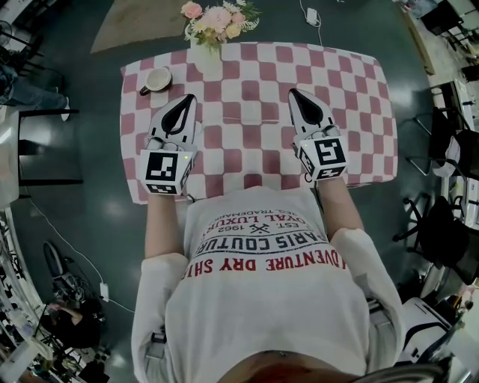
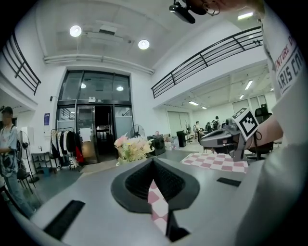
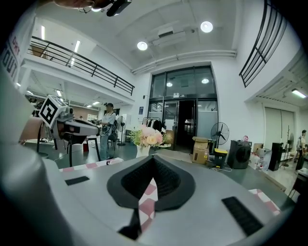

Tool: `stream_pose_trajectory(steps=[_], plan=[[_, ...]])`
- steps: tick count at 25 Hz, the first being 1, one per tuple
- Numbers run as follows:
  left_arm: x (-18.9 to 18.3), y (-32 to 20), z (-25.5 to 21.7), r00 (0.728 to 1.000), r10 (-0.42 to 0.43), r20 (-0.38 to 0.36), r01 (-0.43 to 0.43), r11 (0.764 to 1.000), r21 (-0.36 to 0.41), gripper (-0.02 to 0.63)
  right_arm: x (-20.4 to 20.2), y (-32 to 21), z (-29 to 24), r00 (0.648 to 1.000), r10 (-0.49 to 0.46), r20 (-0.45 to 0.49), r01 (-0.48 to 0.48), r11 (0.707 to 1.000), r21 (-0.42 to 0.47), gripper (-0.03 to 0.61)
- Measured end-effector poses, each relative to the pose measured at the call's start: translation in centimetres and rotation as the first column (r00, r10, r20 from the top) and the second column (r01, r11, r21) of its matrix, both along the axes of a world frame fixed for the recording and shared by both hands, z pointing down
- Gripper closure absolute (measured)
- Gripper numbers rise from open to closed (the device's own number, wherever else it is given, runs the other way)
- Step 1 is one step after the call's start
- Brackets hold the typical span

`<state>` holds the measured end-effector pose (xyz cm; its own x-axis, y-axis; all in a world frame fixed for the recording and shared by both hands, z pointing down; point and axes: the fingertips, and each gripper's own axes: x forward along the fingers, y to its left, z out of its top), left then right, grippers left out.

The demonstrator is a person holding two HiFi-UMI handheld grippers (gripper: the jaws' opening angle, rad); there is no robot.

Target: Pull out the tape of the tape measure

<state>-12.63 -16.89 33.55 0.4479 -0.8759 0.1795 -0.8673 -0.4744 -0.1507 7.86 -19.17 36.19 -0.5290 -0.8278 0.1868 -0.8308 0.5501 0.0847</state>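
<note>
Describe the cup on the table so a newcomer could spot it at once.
Start at the table with the pink-and-white checked cloth. A bouquet of pink flowers stands at its far edge; the cup sits left of that, by the cloth's far left corner. It is the only small round open-topped thing there.

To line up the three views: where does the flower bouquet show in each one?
Head view: flower bouquet at the top edge, left of centre, at the table's far side.
Left gripper view: it is left of centre, at mid-height.
Right gripper view: it is near the centre, at mid-height.
Shared landmark: the checked tablecloth.
</note>
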Motion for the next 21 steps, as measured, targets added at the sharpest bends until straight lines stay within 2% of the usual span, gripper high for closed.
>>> stream_pose_trajectory(steps=[21], plan=[[-0.35,-0.17,0.13,1.000,-0.008,-0.026,0.008,1.000,-0.015,0.597,-0.44,0.12,0.59,1.000,-0.003,0.002,0.003,1.000,-0.019,0.551]])
